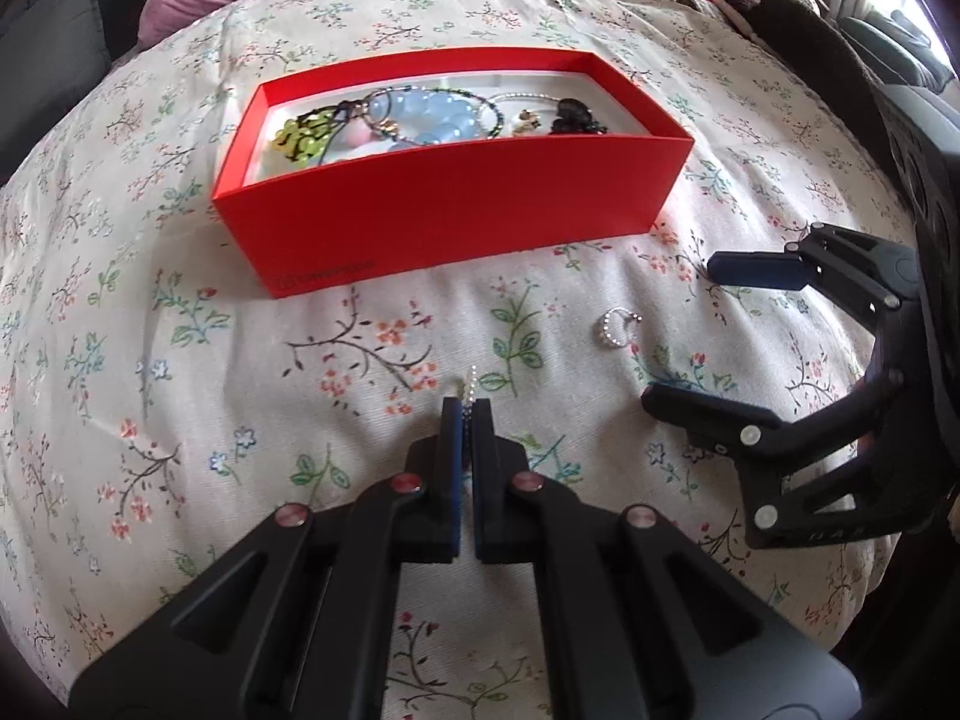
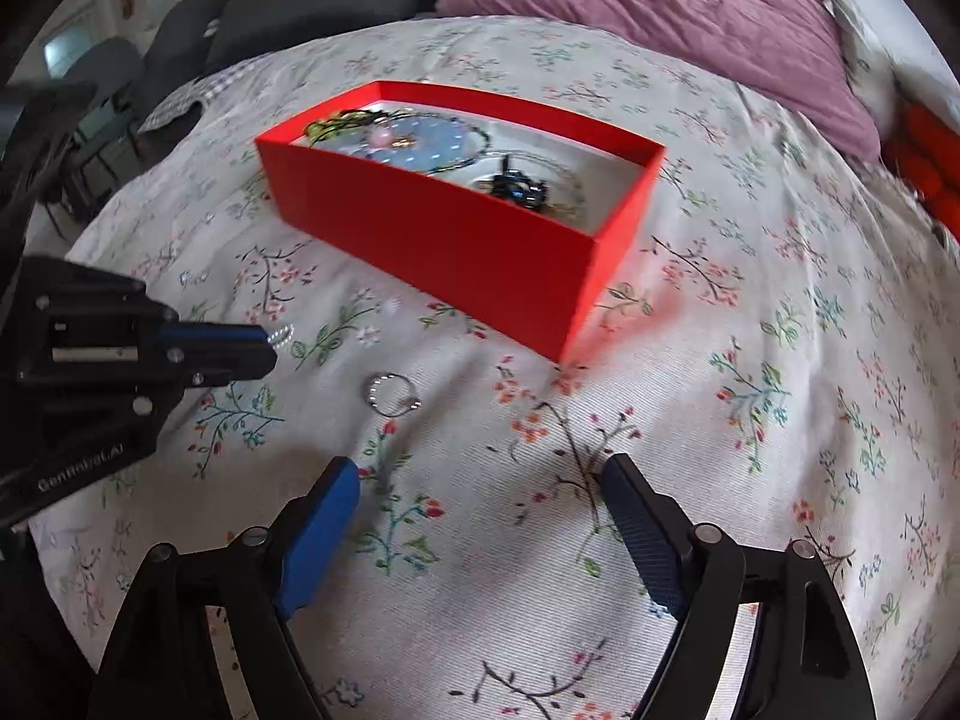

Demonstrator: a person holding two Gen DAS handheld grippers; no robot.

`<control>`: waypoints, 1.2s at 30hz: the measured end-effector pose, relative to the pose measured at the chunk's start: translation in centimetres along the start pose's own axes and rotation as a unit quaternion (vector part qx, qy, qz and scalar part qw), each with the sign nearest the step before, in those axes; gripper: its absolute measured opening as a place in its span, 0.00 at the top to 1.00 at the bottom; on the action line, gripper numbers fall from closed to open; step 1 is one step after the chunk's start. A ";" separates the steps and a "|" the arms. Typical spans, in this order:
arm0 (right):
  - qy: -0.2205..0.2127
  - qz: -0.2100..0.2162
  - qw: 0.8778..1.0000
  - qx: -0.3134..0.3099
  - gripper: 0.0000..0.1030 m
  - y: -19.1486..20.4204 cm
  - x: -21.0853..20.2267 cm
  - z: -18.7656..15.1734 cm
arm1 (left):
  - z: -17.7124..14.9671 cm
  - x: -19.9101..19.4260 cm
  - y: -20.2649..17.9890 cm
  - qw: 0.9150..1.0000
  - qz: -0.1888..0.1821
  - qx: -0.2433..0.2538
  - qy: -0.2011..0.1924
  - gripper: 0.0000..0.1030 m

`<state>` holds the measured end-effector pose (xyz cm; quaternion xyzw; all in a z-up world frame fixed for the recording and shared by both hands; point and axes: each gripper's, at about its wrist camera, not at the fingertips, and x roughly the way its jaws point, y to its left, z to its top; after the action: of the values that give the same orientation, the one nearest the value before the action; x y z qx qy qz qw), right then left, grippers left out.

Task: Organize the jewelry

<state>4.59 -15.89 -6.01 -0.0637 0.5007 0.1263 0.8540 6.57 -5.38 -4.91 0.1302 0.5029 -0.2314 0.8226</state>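
Two grippers work near the red box (image 1: 450, 204): left gripper (image 1: 467, 405) pinches a beaded earring (image 1: 472, 384); right gripper (image 2: 480, 480), jaws spread, frames nothing; "GenRobot.AI" marks the left.

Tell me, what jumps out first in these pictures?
The red box in the middle of the flowery bedspread, with blue beads and other jewelry inside. Nearer, a silver ring lies on the cloth in front of the open right claw, while the left claw pinches a beaded hoop.
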 end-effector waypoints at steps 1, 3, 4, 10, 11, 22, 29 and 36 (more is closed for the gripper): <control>-0.002 -0.001 1.000 -0.003 0.23 0.3 0.1 0.1 | -0.1 -0.1 0.1 1.000 0.002 0.000 0.000 0.97; -0.006 -0.001 1.000 -0.007 0.27 0.6 0.2 0.2 | -0.2 -0.1 0.3 1.000 0.004 -0.001 0.000 0.97; -0.008 -0.001 1.000 -0.008 0.29 0.7 0.2 0.4 | -0.4 -0.2 0.4 1.000 0.004 -0.002 0.000 0.97; -0.017 -0.004 1.000 -0.017 0.42 1.3 0.3 0.7 | -0.6 -0.5 0.9 1.000 0.007 -0.009 0.000 0.97; -0.018 -0.005 1.000 -0.019 0.45 1.4 0.3 0.7 | -0.6 -0.5 1.0 1.000 0.008 -0.010 0.000 0.97; -0.021 -0.008 0.999 -0.039 0.64 2.3 0.5 1.3 | -0.8 -0.7 1.2 1.000 0.011 -0.013 -0.002 0.97; -0.020 -0.002 0.999 -0.045 0.81 2.7 0.6 1.7 | -0.8 -0.8 1.3 1.000 0.011 -0.013 -0.002 0.97; -0.016 0.003 0.999 -0.046 0.90 2.5 0.5 1.7 | -0.7 -0.9 1.5 1.000 0.012 -0.016 -0.003 0.97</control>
<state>5.55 -13.01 -5.52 -0.0993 0.4809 0.1531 0.8576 6.43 -3.56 -4.50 0.1220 0.5023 -0.2140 0.8289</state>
